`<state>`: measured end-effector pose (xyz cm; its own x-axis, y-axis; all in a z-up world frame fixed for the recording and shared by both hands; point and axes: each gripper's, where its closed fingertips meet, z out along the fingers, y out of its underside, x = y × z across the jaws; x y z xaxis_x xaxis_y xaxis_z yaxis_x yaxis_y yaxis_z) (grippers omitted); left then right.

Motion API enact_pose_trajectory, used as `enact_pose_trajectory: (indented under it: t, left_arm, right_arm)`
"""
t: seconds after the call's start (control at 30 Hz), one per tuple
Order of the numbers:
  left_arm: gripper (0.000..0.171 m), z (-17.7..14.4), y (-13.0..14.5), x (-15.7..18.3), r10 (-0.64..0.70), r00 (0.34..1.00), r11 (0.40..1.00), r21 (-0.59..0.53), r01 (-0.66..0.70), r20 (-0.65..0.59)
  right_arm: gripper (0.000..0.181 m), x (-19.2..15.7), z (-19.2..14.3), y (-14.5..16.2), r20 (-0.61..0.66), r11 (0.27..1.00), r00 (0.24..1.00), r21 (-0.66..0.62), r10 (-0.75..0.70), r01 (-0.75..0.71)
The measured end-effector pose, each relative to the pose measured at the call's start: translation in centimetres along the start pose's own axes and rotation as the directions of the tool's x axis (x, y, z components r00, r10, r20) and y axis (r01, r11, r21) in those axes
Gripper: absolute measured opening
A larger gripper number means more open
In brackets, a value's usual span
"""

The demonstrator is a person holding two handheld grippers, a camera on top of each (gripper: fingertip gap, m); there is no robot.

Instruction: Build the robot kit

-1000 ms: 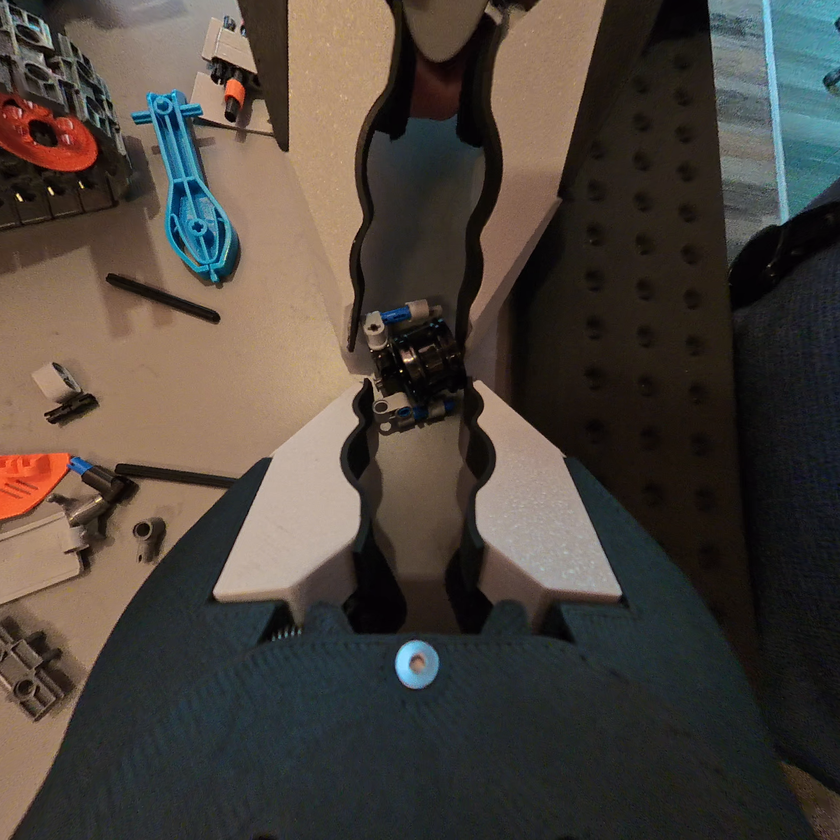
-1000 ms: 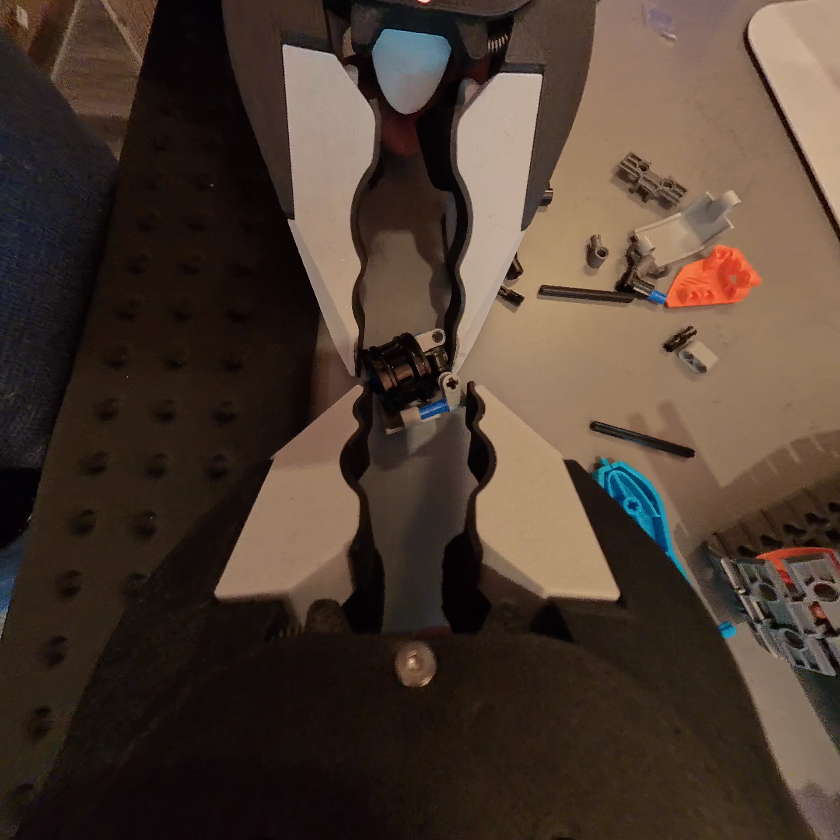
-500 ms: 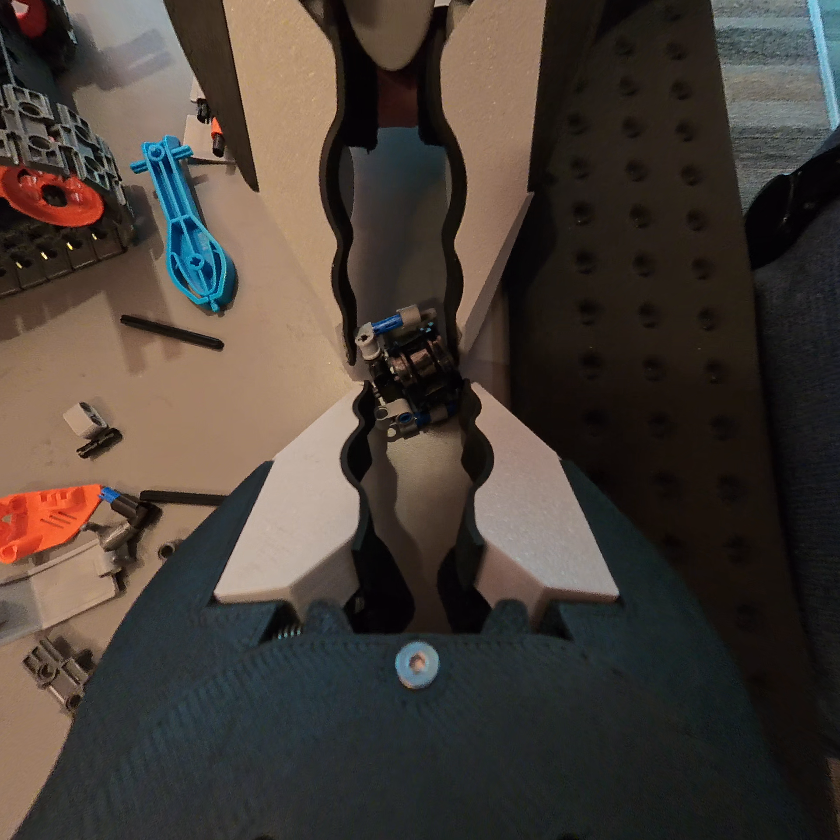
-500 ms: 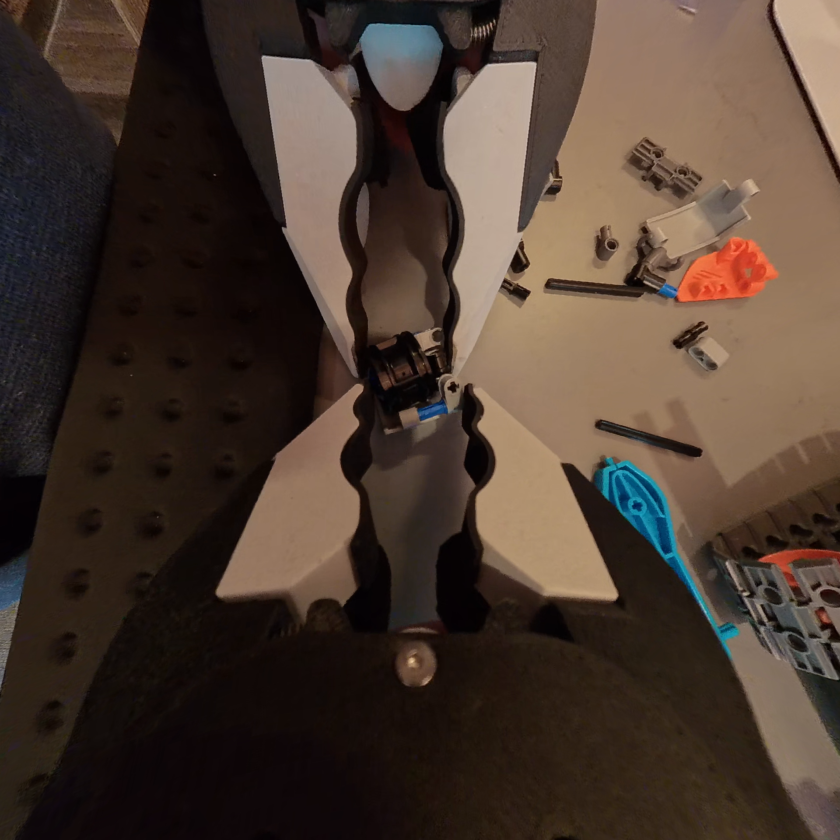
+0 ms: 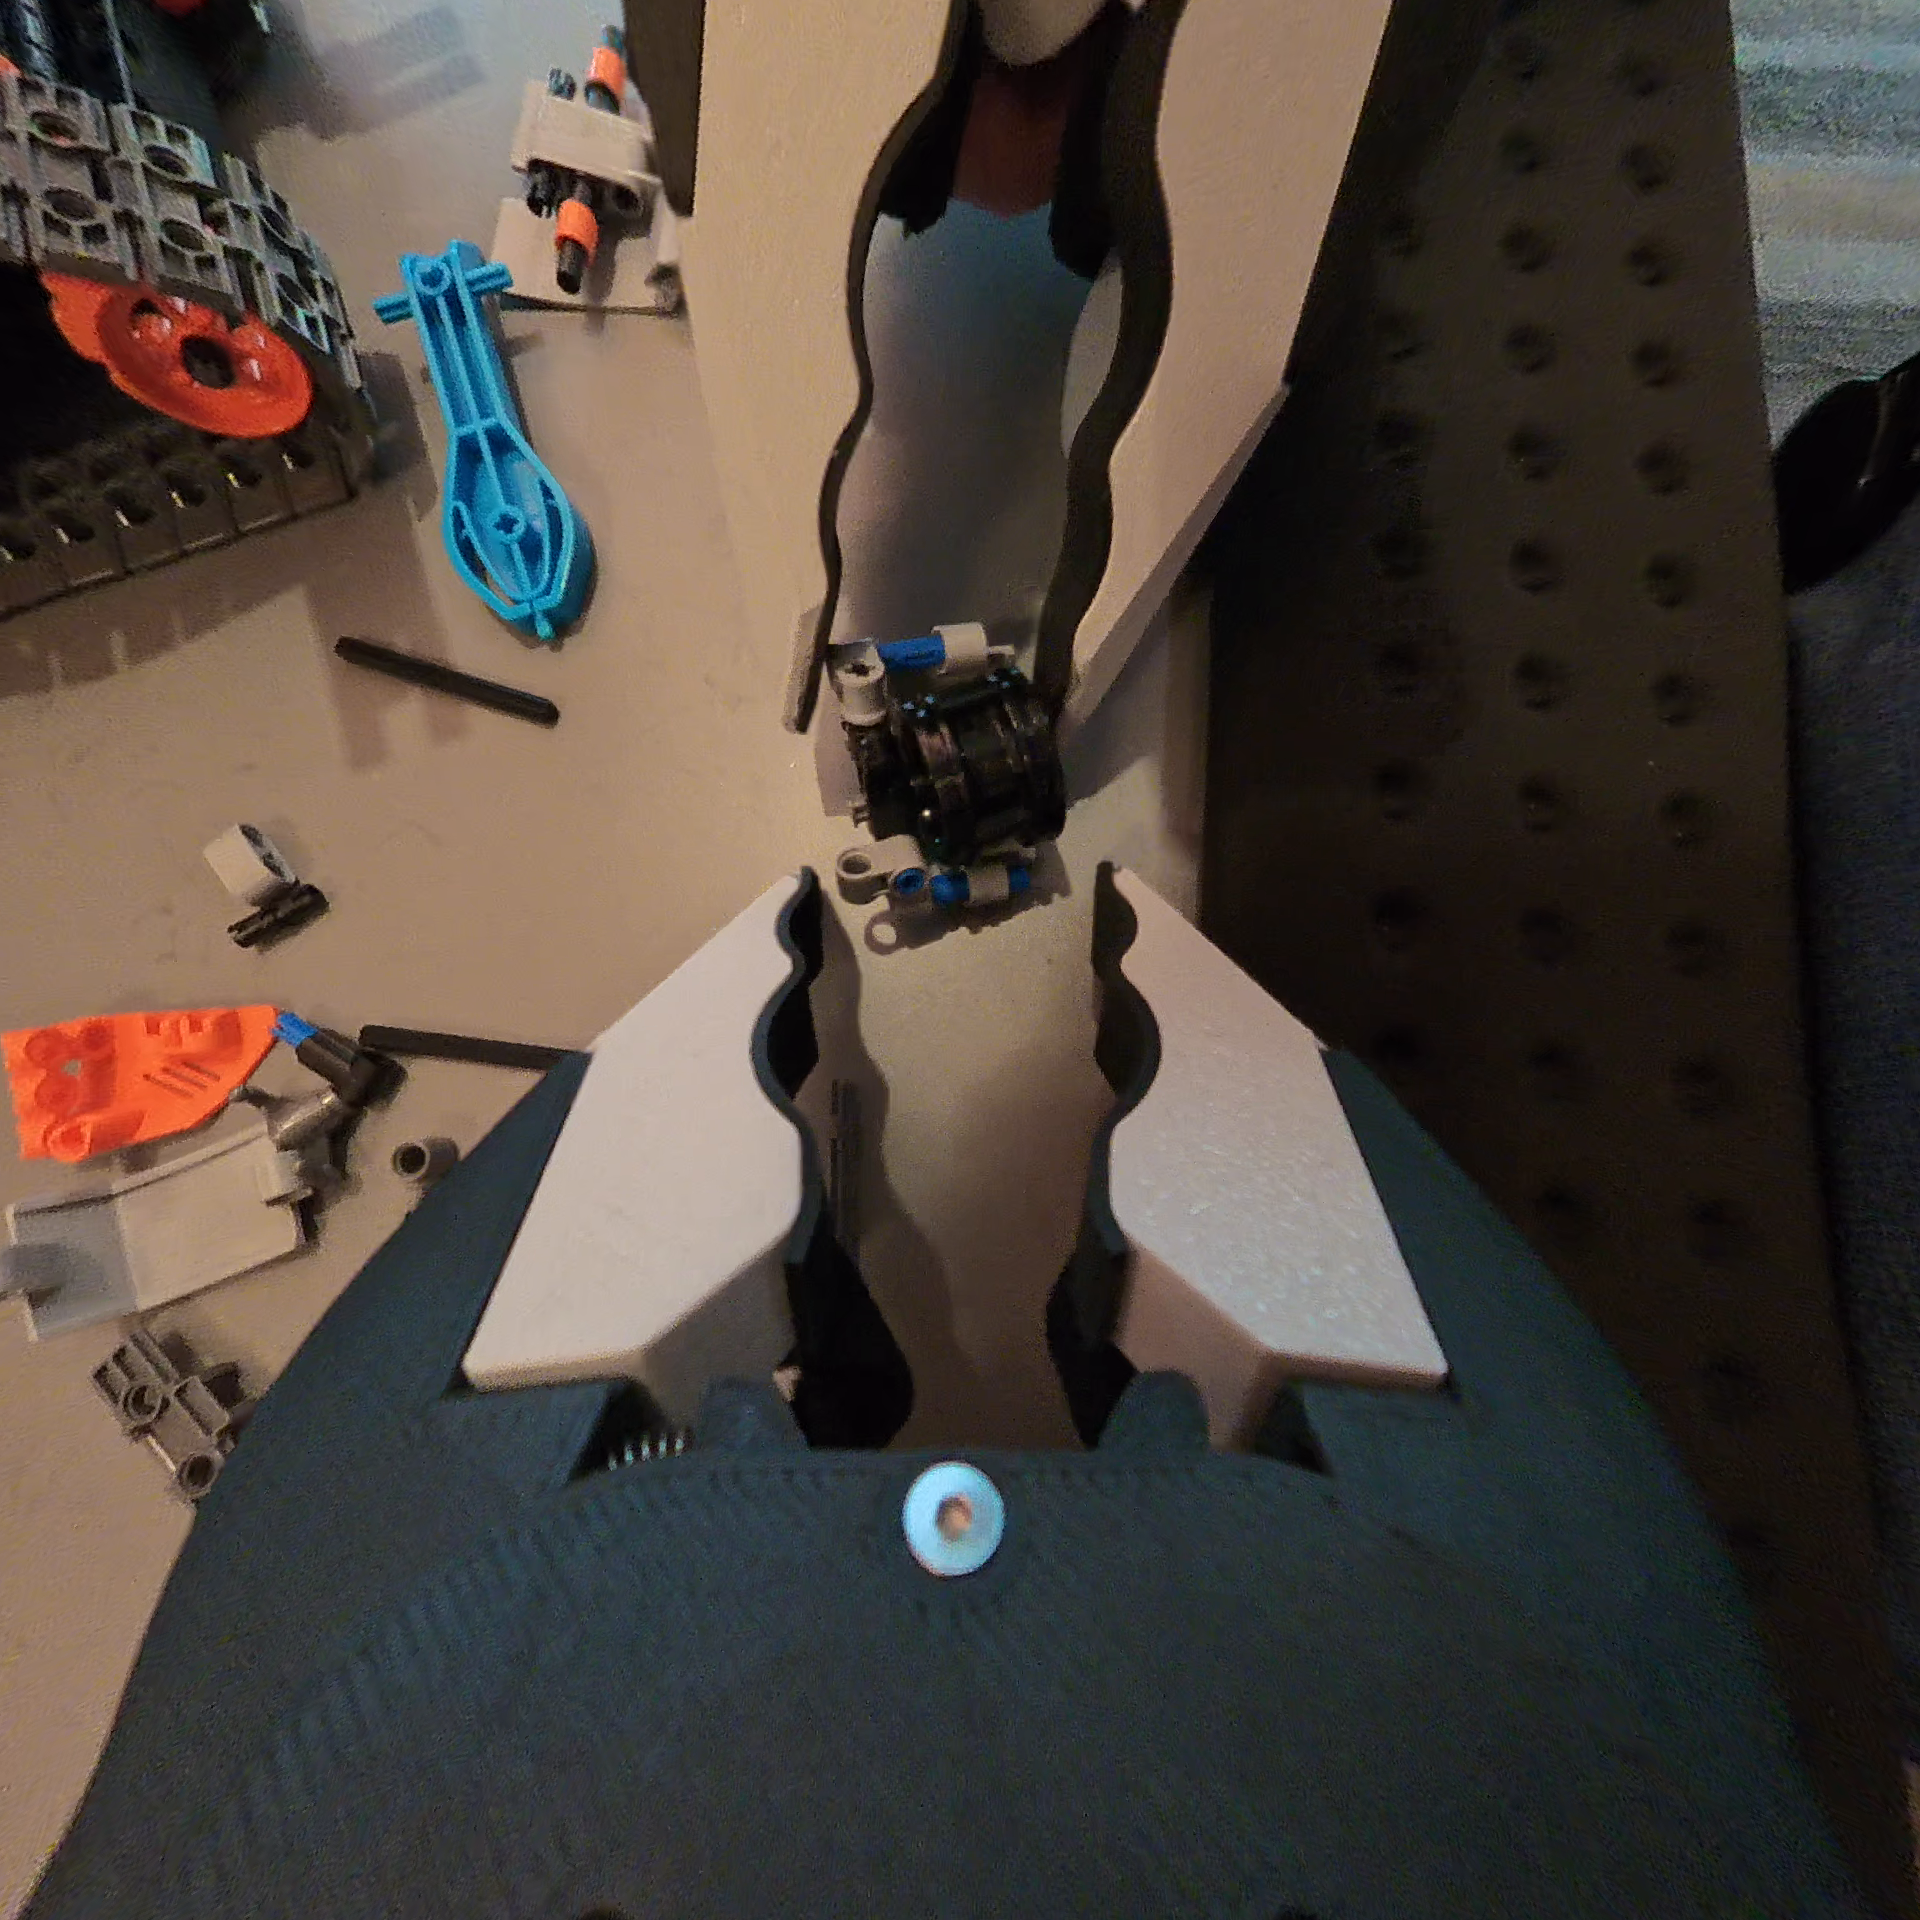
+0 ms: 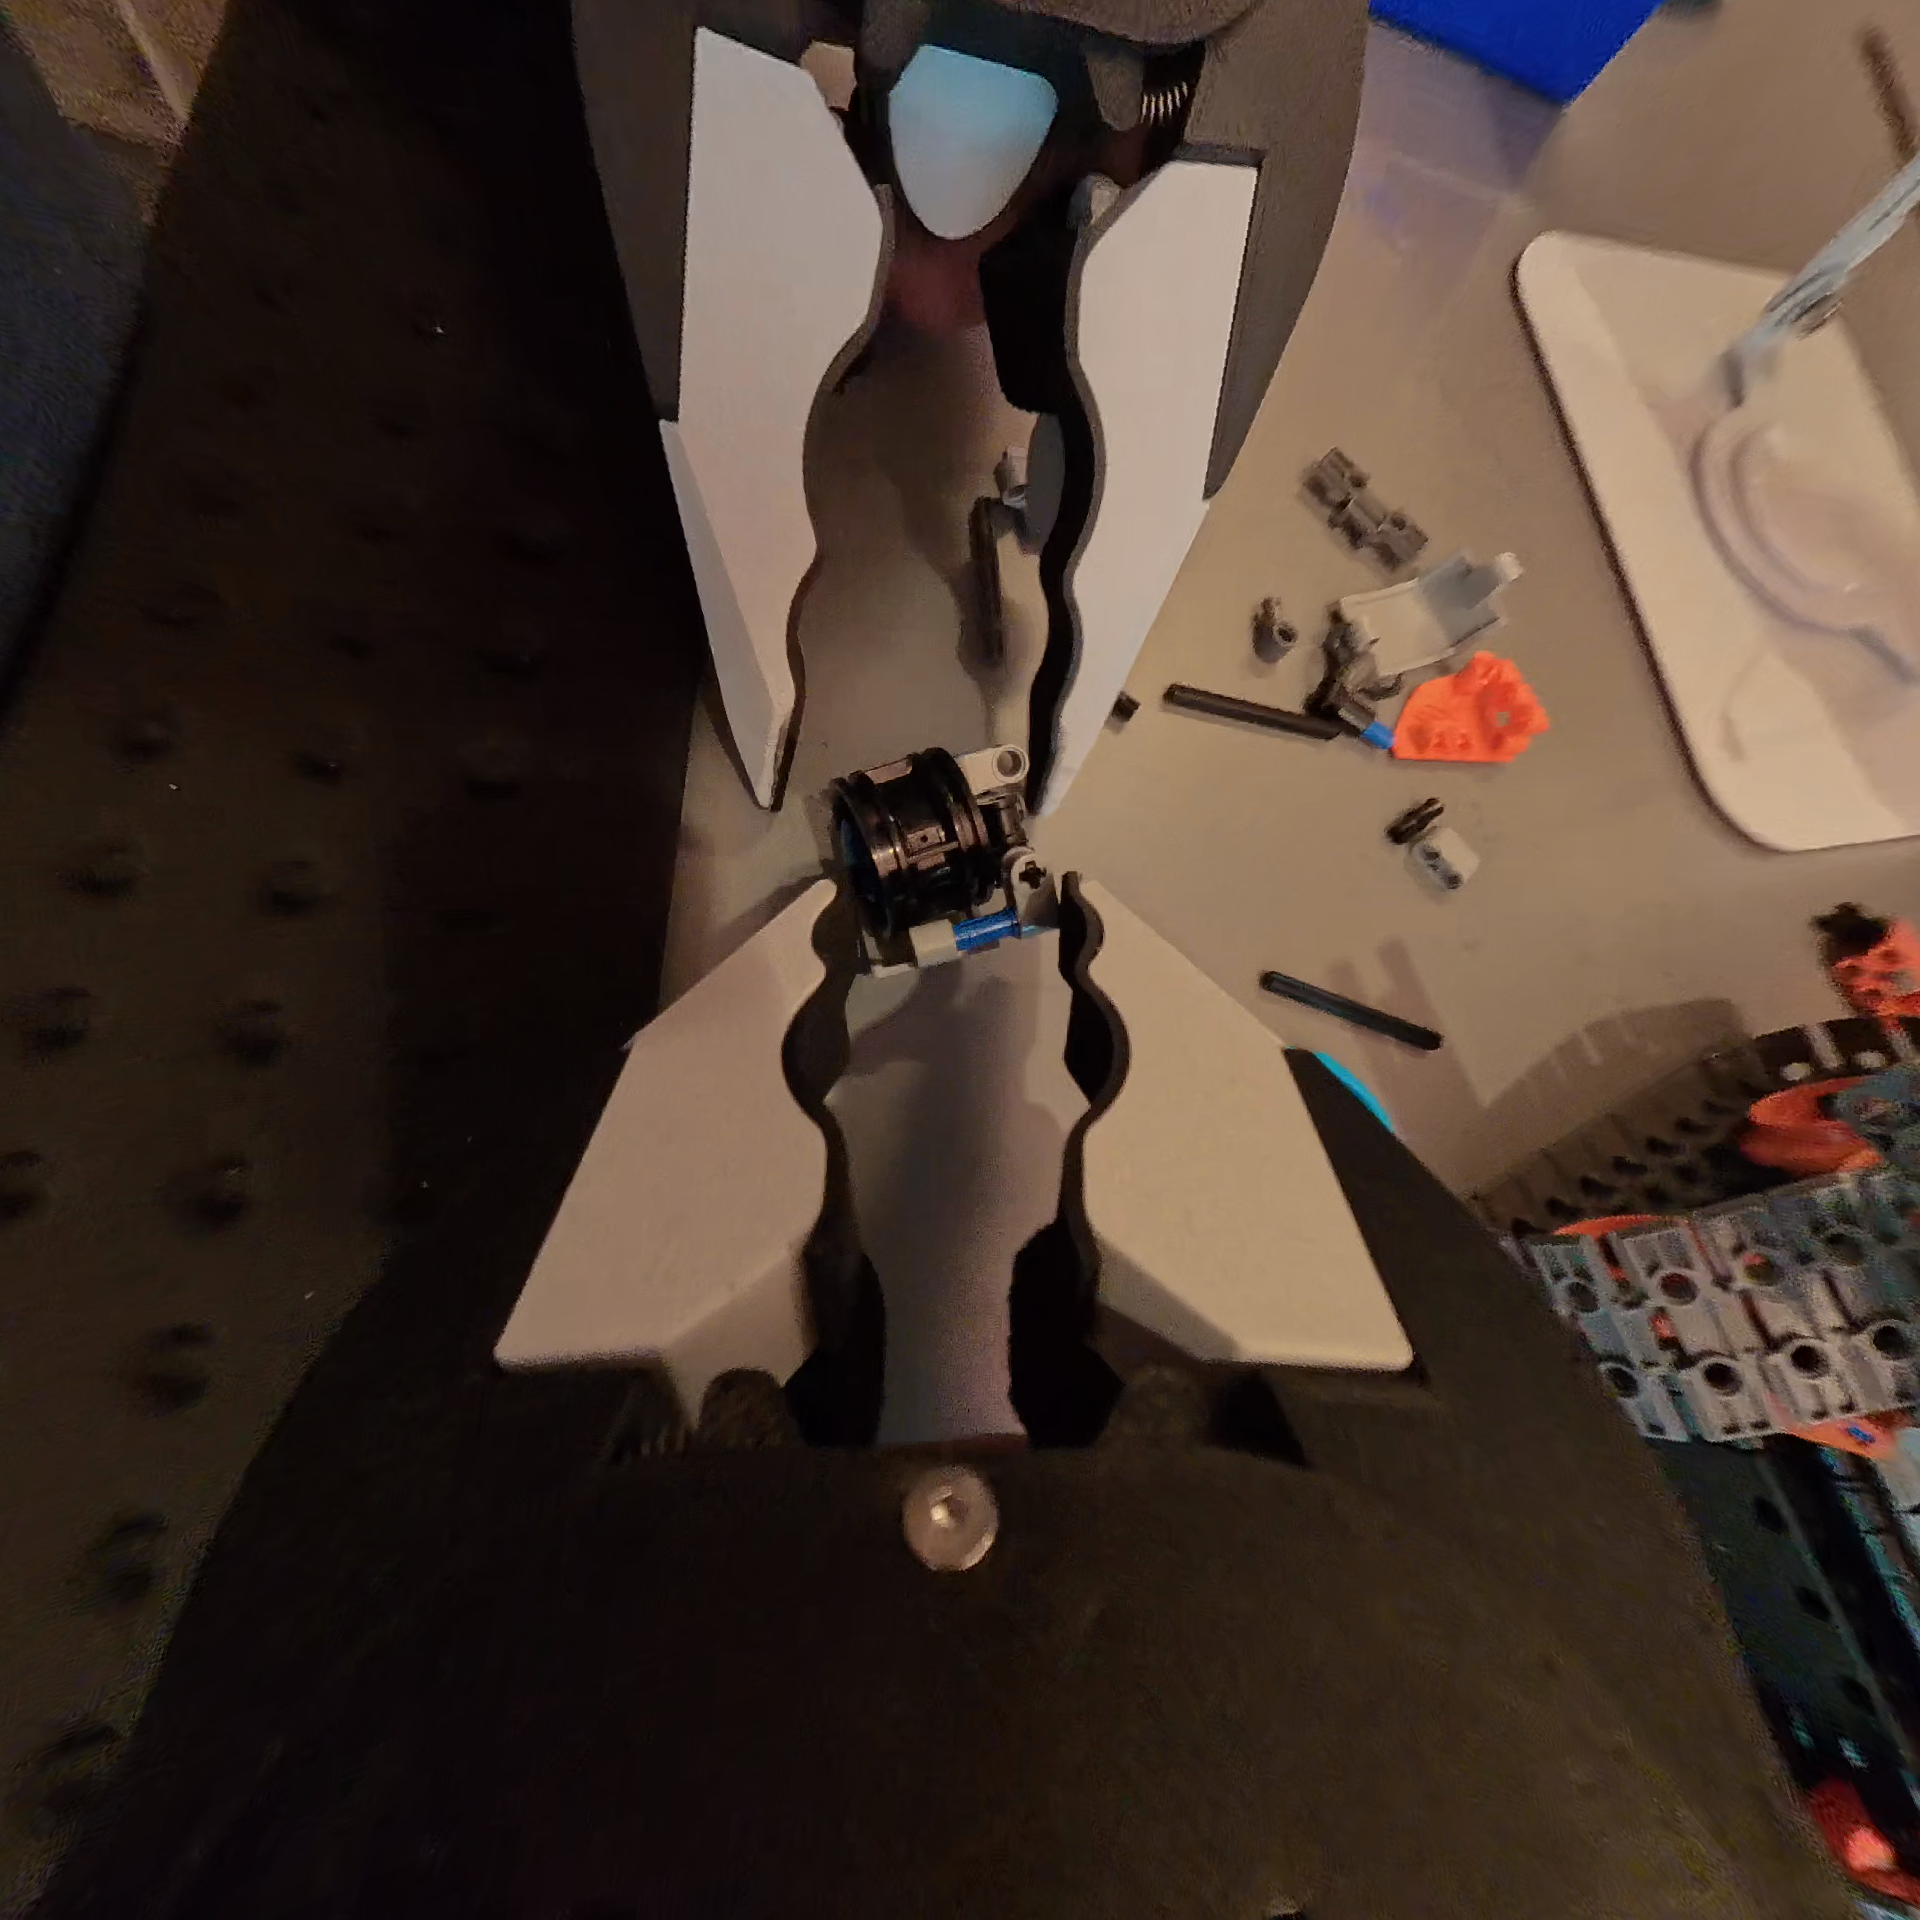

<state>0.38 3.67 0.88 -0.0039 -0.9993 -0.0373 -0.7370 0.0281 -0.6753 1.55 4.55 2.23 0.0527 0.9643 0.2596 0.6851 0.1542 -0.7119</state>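
Note:
A small black wheel assembly (image 5: 961,764) with grey and blue pins hangs just above the grey table (image 5: 582,831). My right gripper (image 6: 951,894) is shut on its grey and blue pin end (image 6: 956,935). In the left wrist view the right gripper (image 5: 935,707) reaches in from the top. My left gripper (image 5: 956,883) is open, its fingertips just short of the assembly and not touching it. In the right wrist view the left gripper (image 6: 906,802) faces mine from the top, its jaws standing apart on either side of the wheel (image 6: 914,842).
A black studded mat (image 5: 1507,727) lies beside the grippers. Loose parts lie on the table: a blue spoon-shaped piece (image 5: 499,468), black axles (image 5: 447,681), an orange panel (image 5: 125,1081), a grey panel (image 5: 156,1236). A tracked model with an orange wheel (image 5: 156,343) and a white tray (image 6: 1714,520) stand farther off. The tips of both grippers are at nearly the same place.
My left gripper has opened and drawn back off the wheel assembly. The right gripper keeps its hold on it.

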Motion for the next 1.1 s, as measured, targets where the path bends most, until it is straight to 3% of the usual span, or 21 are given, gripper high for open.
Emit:
enact_pose_trajectory:
  t: [0.13,0.4,0.5,0.63,0.77,1.1]
  left_arm:
    - [0.041,0.1,-0.2,0.2,0.027,0.999,1.000,0.015,-0.027,0.024]
    - [0.035,0.1,-0.3,-0.2,0.022,0.999,1.000,0.021,-0.023,0.048]
    - [0.038,0.2,-0.4,-0.4,0.015,0.999,1.000,0.020,-0.016,0.049]
    - [0.059,0.4,-0.5,-0.1,-0.013,1.000,1.000,0.028,0.013,0.023]
    - [0.040,0.3,-0.6,-0.9,-0.006,0.997,1.000,0.027,0.004,0.075]
    - [0.038,0.4,-0.6,-0.8,0.031,0.998,0.999,0.004,-0.031,0.049]
  right_arm:
    - [0.036,-0.2,-0.1,-0.3,-0.056,0.995,0.993,0.012,-0.099,0.100]
    - [0.037,0.0,0.0,-0.2,-0.078,0.995,0.992,0.008,-0.099,0.100]
    - [0.038,0.2,0.1,-0.1,-0.079,0.997,0.994,0.005,-0.075,0.075]
    - [0.036,0.4,0.3,0.5,-0.072,0.999,0.997,-0.021,-0.030,0.029]
    - [0.035,0.4,0.3,0.5,-0.066,1.000,0.998,-0.024,-0.004,0.002]
    - [0.047,0.9,-0.7,-0.5,0.013,1.000,1.000,0.002,-0.021,0.021]
